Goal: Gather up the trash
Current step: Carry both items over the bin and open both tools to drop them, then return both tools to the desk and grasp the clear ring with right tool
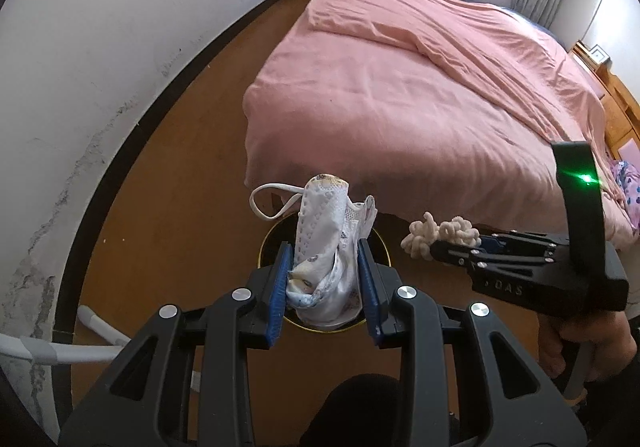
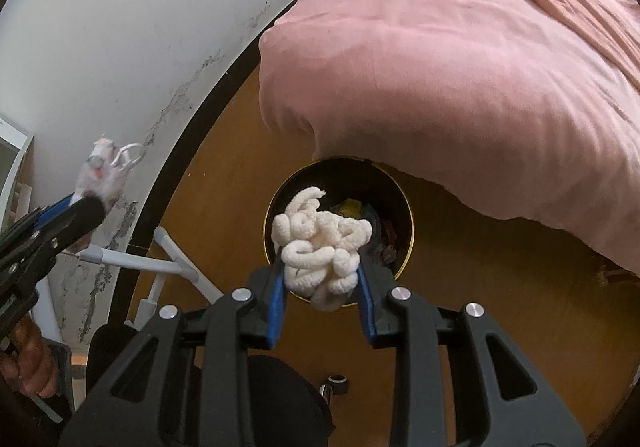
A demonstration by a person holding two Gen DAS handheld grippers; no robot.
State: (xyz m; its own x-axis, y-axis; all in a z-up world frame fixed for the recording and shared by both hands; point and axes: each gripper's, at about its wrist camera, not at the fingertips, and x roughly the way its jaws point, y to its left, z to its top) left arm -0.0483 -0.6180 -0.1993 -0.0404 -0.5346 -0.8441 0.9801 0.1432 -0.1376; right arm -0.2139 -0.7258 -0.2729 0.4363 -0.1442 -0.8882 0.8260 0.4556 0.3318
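Observation:
My left gripper (image 1: 324, 247) is shut on a crumpled white printed face mask (image 1: 320, 215) whose ear loop sticks out to the left. It hangs just above a round black trash bin with a gold rim (image 1: 267, 243) on the floor. To its right, my right gripper (image 1: 434, 249) grips a cream curly fluffy wad (image 1: 440, 233). In the right wrist view that gripper (image 2: 320, 265) is shut on the wad (image 2: 320, 235) directly over the bin (image 2: 411, 235), which holds some colourful trash (image 2: 352, 207). The left gripper (image 2: 92, 203) with the mask (image 2: 102, 171) shows at far left.
A bed with a pink cover (image 1: 400, 87) overhangs the bin's far side. A white wall with a dark baseboard (image 1: 120, 151) runs along the left. A white tube frame (image 2: 132, 259) stands on the wooden floor near the wall. A hand (image 1: 580, 343) holds the right gripper.

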